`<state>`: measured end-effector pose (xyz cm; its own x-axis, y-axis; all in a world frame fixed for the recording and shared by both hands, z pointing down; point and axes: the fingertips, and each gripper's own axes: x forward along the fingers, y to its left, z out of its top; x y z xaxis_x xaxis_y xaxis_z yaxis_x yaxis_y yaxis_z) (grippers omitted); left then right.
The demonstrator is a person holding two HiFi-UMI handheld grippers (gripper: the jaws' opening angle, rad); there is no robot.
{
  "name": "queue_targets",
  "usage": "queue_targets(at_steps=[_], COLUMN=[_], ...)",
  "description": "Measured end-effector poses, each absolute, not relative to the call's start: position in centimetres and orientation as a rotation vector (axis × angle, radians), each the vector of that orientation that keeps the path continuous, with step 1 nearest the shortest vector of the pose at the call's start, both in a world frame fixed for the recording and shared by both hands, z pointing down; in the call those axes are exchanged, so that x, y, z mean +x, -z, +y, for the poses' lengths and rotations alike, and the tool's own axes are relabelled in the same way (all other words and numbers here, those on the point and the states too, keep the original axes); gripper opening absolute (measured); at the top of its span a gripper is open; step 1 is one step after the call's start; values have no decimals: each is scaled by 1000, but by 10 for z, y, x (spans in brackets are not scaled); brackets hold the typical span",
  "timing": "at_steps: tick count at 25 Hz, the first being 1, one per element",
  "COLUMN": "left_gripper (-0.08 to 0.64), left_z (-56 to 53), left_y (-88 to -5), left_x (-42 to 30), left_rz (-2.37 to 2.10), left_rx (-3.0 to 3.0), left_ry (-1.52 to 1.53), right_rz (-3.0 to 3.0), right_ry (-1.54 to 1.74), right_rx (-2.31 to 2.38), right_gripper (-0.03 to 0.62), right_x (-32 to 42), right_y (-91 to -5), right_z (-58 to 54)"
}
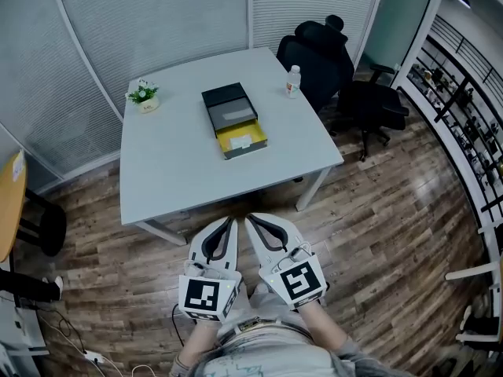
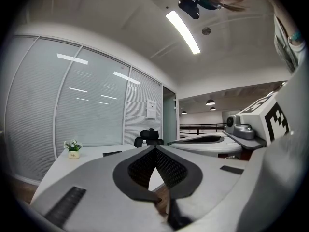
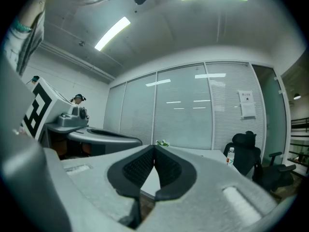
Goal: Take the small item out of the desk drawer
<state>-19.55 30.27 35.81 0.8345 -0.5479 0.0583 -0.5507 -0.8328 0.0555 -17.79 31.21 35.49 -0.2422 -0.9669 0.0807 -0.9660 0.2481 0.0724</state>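
Note:
A small black desk drawer unit [image 1: 228,107] stands in the middle of the white table [image 1: 173,163]. Its yellow drawer [image 1: 243,140] is pulled out toward me, and a small white item [image 1: 240,140] lies inside it. Both grippers are held low in front of my body, over the floor and short of the table's near edge. My left gripper [image 1: 232,221] [image 2: 155,148] is shut with nothing between its jaws. Beside it, my right gripper [image 1: 250,218] [image 3: 154,147] is also shut and empty. The drawer's contents do not show in either gripper view.
A potted plant [image 1: 144,95] sits at the table's far left corner and a small bottle [image 1: 293,81] at its far right. Black office chairs [image 1: 326,57] stand behind and to the right of the table. Glass partition walls close the back; the floor is wood.

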Motion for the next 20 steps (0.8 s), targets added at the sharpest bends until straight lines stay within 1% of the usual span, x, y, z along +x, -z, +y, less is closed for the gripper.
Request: queue_targets(at_steps=[8, 15, 20], left_gripper=[-2, -2, -3], left_z=[250, 170, 125], left_y=[-362, -367, -368], left_x=[-178, -152, -137], left_rz=[-833, -756, -698], left_rx=[2945, 2934, 2940], left_ry=[-35, -29, -40], right_rz=[-2339, -2311, -2275], right_ry=[18, -43, -23], right_rx=[1910, 1950, 1969], right_gripper=[3, 3, 3], right_x=[-158, -133, -118], right_y=[-363, -369, -374], right_z=[261, 179, 132])
